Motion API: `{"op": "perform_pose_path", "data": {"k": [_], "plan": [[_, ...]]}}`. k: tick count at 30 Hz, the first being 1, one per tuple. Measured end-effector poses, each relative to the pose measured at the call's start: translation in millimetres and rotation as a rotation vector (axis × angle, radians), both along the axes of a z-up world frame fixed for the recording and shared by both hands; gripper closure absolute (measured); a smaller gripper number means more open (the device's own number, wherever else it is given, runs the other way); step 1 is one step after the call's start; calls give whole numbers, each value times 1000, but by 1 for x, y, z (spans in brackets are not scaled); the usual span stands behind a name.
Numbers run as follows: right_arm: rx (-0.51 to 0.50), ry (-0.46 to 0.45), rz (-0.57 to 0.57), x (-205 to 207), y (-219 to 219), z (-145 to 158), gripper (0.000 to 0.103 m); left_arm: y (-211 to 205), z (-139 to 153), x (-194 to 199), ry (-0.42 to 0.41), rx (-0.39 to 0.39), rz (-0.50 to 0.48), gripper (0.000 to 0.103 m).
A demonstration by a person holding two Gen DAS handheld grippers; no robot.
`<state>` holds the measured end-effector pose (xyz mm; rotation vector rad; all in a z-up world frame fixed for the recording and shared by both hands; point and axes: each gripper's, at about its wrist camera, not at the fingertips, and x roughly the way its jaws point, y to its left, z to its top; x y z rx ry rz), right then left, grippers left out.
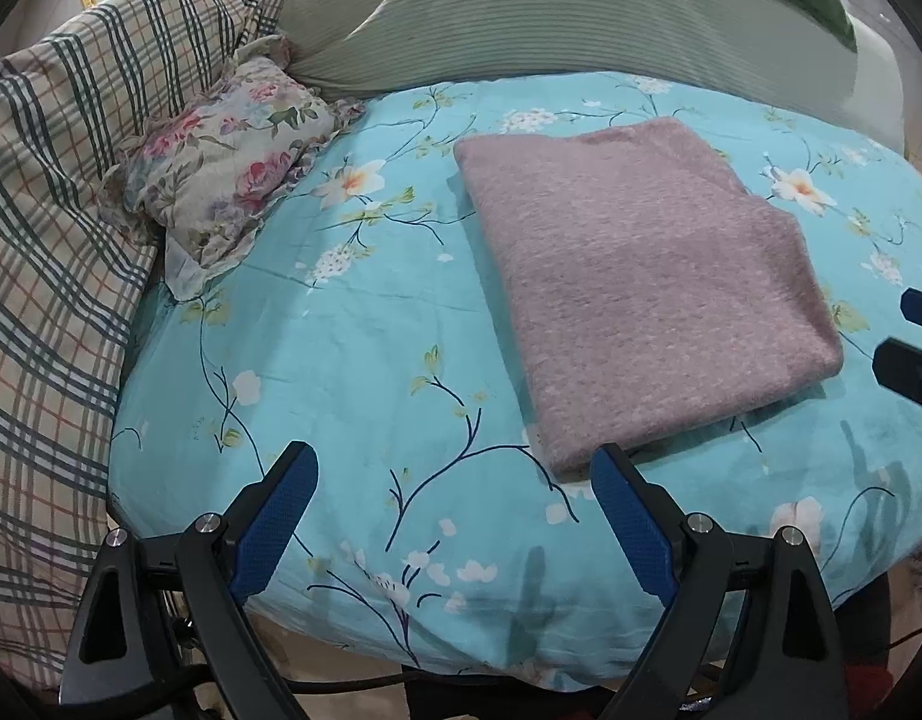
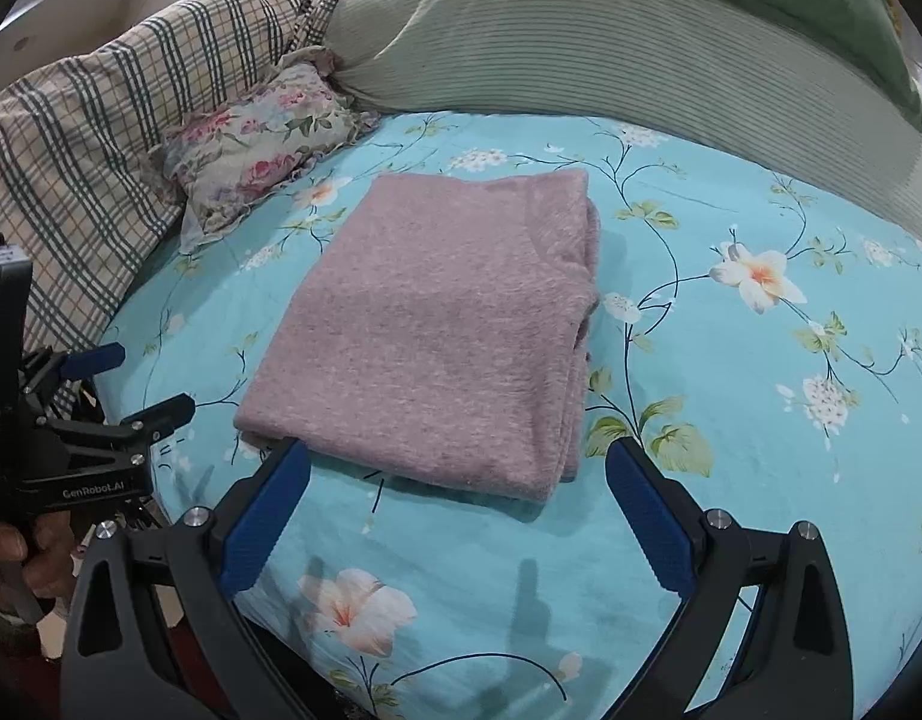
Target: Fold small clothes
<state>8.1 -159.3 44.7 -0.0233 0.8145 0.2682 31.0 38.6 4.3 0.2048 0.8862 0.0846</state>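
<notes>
A mauve knit garment (image 1: pixel 640 276) lies folded into a neat rectangle on the turquoise floral bedsheet (image 1: pixel 341 360). It also shows in the right wrist view (image 2: pixel 437 324), with stacked layers along its right edge. My left gripper (image 1: pixel 455 468) is open and empty, just short of the garment's near left corner. My right gripper (image 2: pixel 458 462) is open and empty at the garment's near edge. The left gripper also shows at the left of the right wrist view (image 2: pixel 143 378), open. The right gripper's fingertips (image 1: pixel 916 312) show at the right edge of the left wrist view.
A small floral pillow (image 1: pixel 227 168) lies at the back left, also seen in the right wrist view (image 2: pixel 263 138). A plaid quilt (image 1: pixel 47 240) is piled along the left. A green striped pillow (image 1: pixel 520 18) lies across the back. The bed's near edge (image 1: pixel 401 654) drops off below the grippers.
</notes>
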Motion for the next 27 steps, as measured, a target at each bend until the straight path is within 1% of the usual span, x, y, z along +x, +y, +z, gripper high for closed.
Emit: {"op": "perform_pose_path", "data": {"k": [4,10,17,23,27], "plan": [[10,9,0,3,1,0,4,0,-1,2,4,6,3,10],[-19,7,35,14,5,4,4,1,3,8,-1,4,2,10],[-25,26,32,32,6,5,4,3,10,20,-12,-1,14,10],[8,46,26,29,3,1,4,4,11,28,-11,-15,24,10],[15,57,15,24,-1,-3,4,0,9,26,-6,-9,4,9]]}}
